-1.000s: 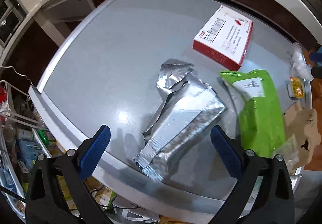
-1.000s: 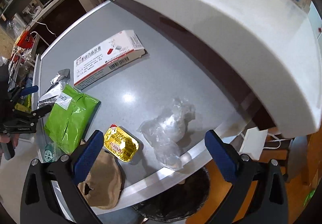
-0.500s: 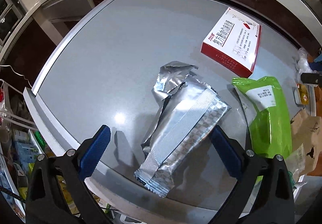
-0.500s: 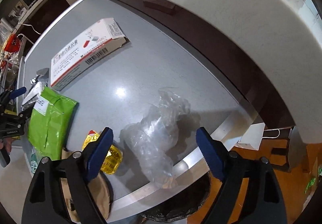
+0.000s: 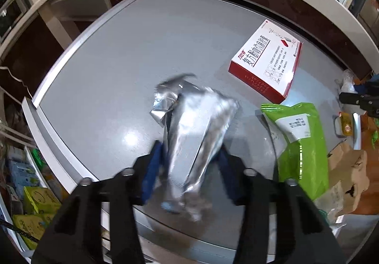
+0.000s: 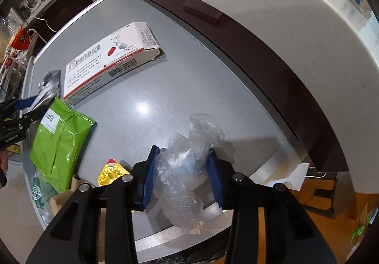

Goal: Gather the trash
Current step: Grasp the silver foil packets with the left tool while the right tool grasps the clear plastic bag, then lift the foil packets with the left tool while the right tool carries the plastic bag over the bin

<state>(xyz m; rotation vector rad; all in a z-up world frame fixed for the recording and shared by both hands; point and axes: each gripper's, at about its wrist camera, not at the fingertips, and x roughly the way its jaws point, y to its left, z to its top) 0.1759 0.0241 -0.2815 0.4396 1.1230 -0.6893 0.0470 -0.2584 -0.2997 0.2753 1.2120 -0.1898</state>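
Note:
A crumpled silver foil pouch (image 5: 196,121) lies near the front edge of the grey tabletop (image 5: 132,57). My left gripper (image 5: 189,159) straddles its near end; the jaws are closing and both blue pads press into the foil. At the table's other end, a clear crumpled plastic bag (image 6: 196,136) sits at the edge. My right gripper (image 6: 182,159) is closing on it, its pads squeezing the plastic from both sides. The right wrist view also shows the foil pouch (image 6: 49,88) at far left.
A red-and-white medicine box (image 5: 267,67) and a green pouch (image 5: 300,145) lie between the two grippers. A small yellow packet (image 6: 111,172) and torn brown paper (image 5: 348,176) sit beside the green pouch. A white curved counter (image 6: 284,15) overhangs the far side.
Both grippers went from wide open to closed around their items: the left on the foil pouch, which crumpled and narrowed, the right on the plastic bag after dropping over it.

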